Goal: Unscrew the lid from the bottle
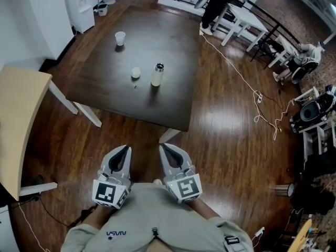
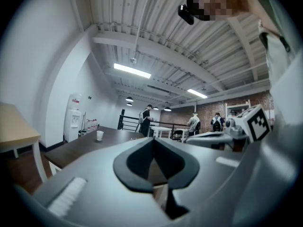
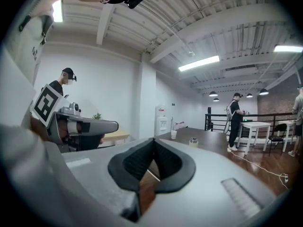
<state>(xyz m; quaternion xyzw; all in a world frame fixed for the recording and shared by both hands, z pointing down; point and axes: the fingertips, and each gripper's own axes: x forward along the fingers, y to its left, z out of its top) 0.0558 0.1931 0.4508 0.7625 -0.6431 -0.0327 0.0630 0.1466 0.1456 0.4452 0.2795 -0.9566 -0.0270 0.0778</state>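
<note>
The slim, pale bottle [image 1: 157, 76] stands upright near the middle of the dark table [image 1: 173, 104], its dark lid [image 1: 159, 66] still on. It is well away from both grippers, which are held close to the person's body. The left gripper [image 1: 125, 152] and the right gripper [image 1: 165, 149] each have their jaws pressed together on nothing. The bottle looks light, rigid, smooth-sided and easy to tip, so one gripper should probably clamp the body around mid-height while the other pinches the lid squarely across its rim to turn it.
</note>
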